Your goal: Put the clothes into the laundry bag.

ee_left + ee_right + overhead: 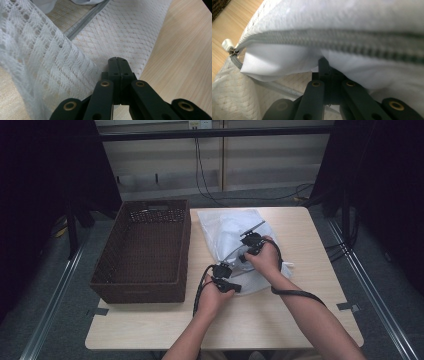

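A white mesh laundry bag (225, 227) with a grey zipper (342, 40) lies on the table, holding white cloth (287, 60). My left gripper (231, 286) sits at the bag's near edge. Its jaws are pressed together at the mesh (75, 67), which lifts in a fold to their left. My right gripper (246, 254) is over the bag's middle. Its jaws are shut and their tips are buried under a fold of the white cloth just below the zipper. The white zipper pull (227, 45) hangs at the far left end of the opening.
A dark brown wicker basket (135, 292) stands to the left of the bag, close beside it. The light wooden table (280, 320) is bare in front of and right of the bag. Black cables trail from both grippers over the forearms.
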`<state>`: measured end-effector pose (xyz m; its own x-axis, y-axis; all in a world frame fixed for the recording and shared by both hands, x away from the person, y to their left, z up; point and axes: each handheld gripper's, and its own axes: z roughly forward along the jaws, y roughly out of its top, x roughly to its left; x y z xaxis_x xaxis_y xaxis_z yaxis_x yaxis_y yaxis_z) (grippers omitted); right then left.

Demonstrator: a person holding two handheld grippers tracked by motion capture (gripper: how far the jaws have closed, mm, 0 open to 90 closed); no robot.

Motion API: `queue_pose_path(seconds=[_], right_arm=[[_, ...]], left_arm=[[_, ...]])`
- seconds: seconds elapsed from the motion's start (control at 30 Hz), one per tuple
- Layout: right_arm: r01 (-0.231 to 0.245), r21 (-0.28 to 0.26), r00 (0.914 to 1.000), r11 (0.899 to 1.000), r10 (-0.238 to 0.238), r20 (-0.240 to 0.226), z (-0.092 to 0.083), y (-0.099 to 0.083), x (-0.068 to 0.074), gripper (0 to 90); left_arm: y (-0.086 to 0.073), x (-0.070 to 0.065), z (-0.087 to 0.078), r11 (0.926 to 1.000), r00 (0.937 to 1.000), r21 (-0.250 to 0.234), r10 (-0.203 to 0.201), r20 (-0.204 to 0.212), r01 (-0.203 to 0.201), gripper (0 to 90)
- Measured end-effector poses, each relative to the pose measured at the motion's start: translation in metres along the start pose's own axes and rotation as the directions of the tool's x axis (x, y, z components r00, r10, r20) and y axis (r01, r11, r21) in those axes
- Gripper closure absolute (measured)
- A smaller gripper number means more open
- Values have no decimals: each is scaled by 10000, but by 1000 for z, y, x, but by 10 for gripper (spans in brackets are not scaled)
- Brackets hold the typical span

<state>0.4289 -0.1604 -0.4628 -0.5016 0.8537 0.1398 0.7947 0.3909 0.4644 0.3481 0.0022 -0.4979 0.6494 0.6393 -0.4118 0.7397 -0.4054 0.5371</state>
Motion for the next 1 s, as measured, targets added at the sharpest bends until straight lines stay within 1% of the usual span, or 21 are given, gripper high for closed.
queue_pose_path(seconds=[0.03,0.1,0.2,0.23,0.27,0.33,0.37,0.4,0.43,0.47,0.5,0.53,0.57,0.63,0.67,0.73,0.77,0.8,0.87,0.97,1.0], right_arm=[[157,-90,9999,9998,-157,45,0,1,0,900],[26,-156,10000,9999,-25,65,0,2,0,900],[54,-196,10000,9998,-53,81,1,3,0,900],[185,-179,9998,9997,-185,-2,2,3,-1,900],[125,-174,9999,9998,-124,46,2,2,1,900],[247,-184,9997,9995,-246,38,0,0,2,900],[239,-184,9997,9995,-239,14,-1,-1,3,900],[313,-187,9995,9993,-314,-34,-3,-2,3,900],[247,-121,9997,9996,-248,-40,-4,-2,4,900],[272,-75,9996,9996,-273,-111,-6,-4,4,900],[293,4,9994,9996,-292,-187,-7,-5,5,900],[279,73,9993,9996,-277,-245,-8,-6,6,900],[315,90,9991,9995,-312,-276,-10,-8,6,900],[463,10,9980,9989,-462,-438,-13,-12,9,900],[445,-87,9977,9990,-449,-507,-16,-14,11,900],[522,-106,9963,9986,-528,-680,-21,-18,13,900],[497,-109,9962,9987,-503,-715,-24,-19,14,900],[549,-170,9954,9983,-560,-782,-26,-21,15,900],[546,-201,9939,9983,-563,-948,-30,-25,17,900],[602,-94,9930,9981,-608,-1016,-32,-32,22,900],[628,-56,9924,9980,-630,-1060,-32,-34,23,900]], left_arm=[[0,0,0,10000,10000,-5,-20,-7,20,900],[0,-1,0,10000,10000,22,-47,-25,47,900],[-1,-1,0,9999,9999,93,-93,86,92,900],[-2,-1,0,10000,10000,75,-27,16,27,900],[-3,-2,0,9999,10000,-75,-86,33,86,900],[-4,-2,1,9997,9998,-207,-147,100,149,900],[-4,-2,0,9998,9998,-147,-137,118,139,900],[-4,-3,0,9996,9996,-150,-245,140,247,900],[-5,-2,-1,10000,9999,32,-43,127,42,900],[-5,-3,-1,9998,9996,-47,-201,195,202,900],[-6,-2,-2,10000,9998,59,-69,198,68,900],[-8,-4,-2,9996,9993,-95,-264,263,267,900],[-9,-4,-3,9998,9995,-31,-208,256,209,900],[-13,-6,-4,9998,9994,-50,-193,286,194,900],[-14,-7,-4,9997,9991,-91,-241,356,244,900],[-17,-6,-7,9999,9991,48,-139,401,137,900],[-18,-7,-7,9995,9986,-79,-300,445,304,900],[-19,-6,-8,9997,9986,-40,-232,479,235,900],[-19,-6,-8,9997,9986,11,-264,467,264,900],[-19,-7,-8,9997,9986,3,-260,460,260,900],[-18,-6,-9,9999,9990,122,-102,439,96,900]])
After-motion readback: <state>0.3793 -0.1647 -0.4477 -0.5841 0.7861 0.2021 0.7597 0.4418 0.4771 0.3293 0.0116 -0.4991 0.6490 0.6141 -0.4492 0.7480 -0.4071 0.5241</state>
